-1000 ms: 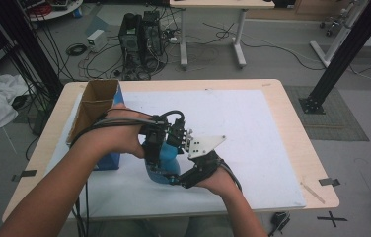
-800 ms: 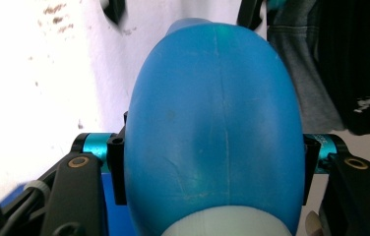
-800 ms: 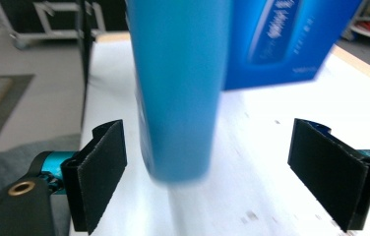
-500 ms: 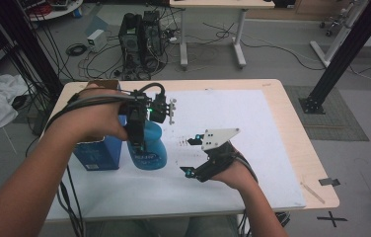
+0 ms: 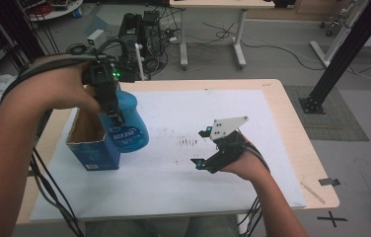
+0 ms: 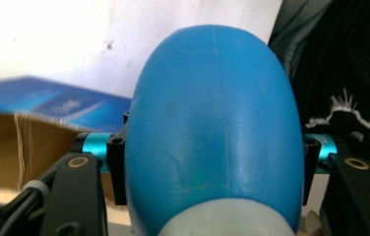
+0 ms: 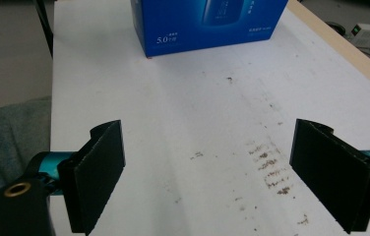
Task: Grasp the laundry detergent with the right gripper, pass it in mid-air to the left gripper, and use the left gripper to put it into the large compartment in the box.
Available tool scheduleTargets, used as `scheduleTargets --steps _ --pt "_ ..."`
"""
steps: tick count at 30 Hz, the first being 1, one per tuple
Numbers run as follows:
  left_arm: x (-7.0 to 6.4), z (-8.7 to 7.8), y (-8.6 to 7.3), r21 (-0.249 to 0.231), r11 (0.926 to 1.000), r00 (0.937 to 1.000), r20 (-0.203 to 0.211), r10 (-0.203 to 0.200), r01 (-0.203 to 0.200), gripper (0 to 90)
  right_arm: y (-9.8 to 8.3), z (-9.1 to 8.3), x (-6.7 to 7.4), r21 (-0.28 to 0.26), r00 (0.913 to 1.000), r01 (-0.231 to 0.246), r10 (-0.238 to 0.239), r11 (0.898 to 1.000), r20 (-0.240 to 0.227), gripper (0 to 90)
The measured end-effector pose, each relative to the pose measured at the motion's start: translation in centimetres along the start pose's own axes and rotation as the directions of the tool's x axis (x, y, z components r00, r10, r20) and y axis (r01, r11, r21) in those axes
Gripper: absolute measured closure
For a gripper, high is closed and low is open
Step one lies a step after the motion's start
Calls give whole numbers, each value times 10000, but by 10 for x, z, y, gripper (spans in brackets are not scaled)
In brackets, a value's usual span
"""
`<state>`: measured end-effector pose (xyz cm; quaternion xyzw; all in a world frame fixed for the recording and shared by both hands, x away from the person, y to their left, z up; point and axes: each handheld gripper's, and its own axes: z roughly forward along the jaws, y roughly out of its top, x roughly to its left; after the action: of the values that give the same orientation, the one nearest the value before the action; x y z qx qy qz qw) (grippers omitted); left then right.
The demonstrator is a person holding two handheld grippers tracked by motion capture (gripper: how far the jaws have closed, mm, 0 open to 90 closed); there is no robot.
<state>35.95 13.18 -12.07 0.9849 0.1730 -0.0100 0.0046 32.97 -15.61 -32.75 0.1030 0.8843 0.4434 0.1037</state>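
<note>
At upper left of the high view the left gripper points down, clamped, while the right gripper at lower centre has just been opening, nothing between its jaws.

The blue bottle is a rounded, glossy plastic flask with a white printed label on its lower body and a pale collar at its neck; it hangs tilted in the air at the left of the table, its neck up and toward the far left, its base lowest, just beside the box's open top. The blue box stands upright near the table's left edge, top flaps open on a bare brown cardboard inside, white print on its side.
</note>
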Motion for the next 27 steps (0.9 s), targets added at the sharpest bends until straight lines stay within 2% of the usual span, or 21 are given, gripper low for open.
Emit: scheduleTargets --steps 3,4,6,7,9,10,11,12,14,15,17,18,20,21,22,23,25,27 --pt "9 -6 -11 -133 9971 9972 -89 -745 744 388 1 -1 -2 157 9999 -135 135 9998 9 126" --pt "11 -7 -15 -105 9943 9943 55 -1063 1063 388 1 -1 -1 217 9999 -173 173 9996 5 126" --pt "16 -9 -23 -284 9894 9898 3 -1426 1426 388 2 -1 -2 211 9999 -101 101 9997 12 126" --pt "19 -11 -27 -331 9861 9867 -2 -1629 1628 388 3 0 -2 201 9999 -151 151 9997 7 126" --pt "25 -16 -37 -392 9755 9763 -22 -2166 2163 388 4 0 -3 258 9999 -112 113 9996 -7 126" --pt "27 -18 -40 -326 9747 9752 -36 -2215 2212 388 4 0 -4 272 9998 -166 167 9995 -50 126" --pt "29 -20 -43 -315 9693 9698 -1 -2441 2439 388 4 1 -4 257 9999 -153 154 9996 -26 126" --pt "32 -22 -48 -314 9624 9628 -2 -2701 2700 388 4 2 -5 239 10000 -55 56 9997 -37 126" --pt "36 -23 -53 -402 9478 9486 57 -3165 3164 388 4 3 -5 334 9998 -149 153 9993 -115 126" --pt "39 -23 -56 -268 9441 9445 136 -3282 3284 388 5 5 -6 240 10000 -24 26 9997 -68 126" --pt "45 -23 -62 -244 9241 9243 270 -3808 3814 388 5 5 -6 403 9997 -169 175 9990 -165 126" --pt "48 -21 -64 -243 9126 9128 308 -4073 4080 388 6 7 -6 333 9998 -65 71 9994 -170 126" --pt "53 -19 -68 -197 8853 8853 339 -4639 4646 388 6 8 -6 425 9997 -62 71 9991 -216 126" --pt "56 -19 -70 -95 8832 8830 307 -4684 4688 388 7 9 -7 367 9998 10 -3 9993 -199 126" --pt "58 -17 -72 -135 8682 8682 271 -4955 4960 388 7 10 -7 346 9998 75 -68 9994 -203 126" --pt "61 -17 -73 -75 8664 8664 201 -4990 4992 388 7 11 -6 340 9998 48 -41 9994 -202 126" --pt "64 -15 -75 -88 8536 8537 144 -5206 5208 388 7 11 -6 362 9997 81 -73 9993 -211 126" --pt "69 -13 -78 22 8470 8470 47 -5316 5316 388 7 10 -6 351 9999 65 -59 9994 -152 126"
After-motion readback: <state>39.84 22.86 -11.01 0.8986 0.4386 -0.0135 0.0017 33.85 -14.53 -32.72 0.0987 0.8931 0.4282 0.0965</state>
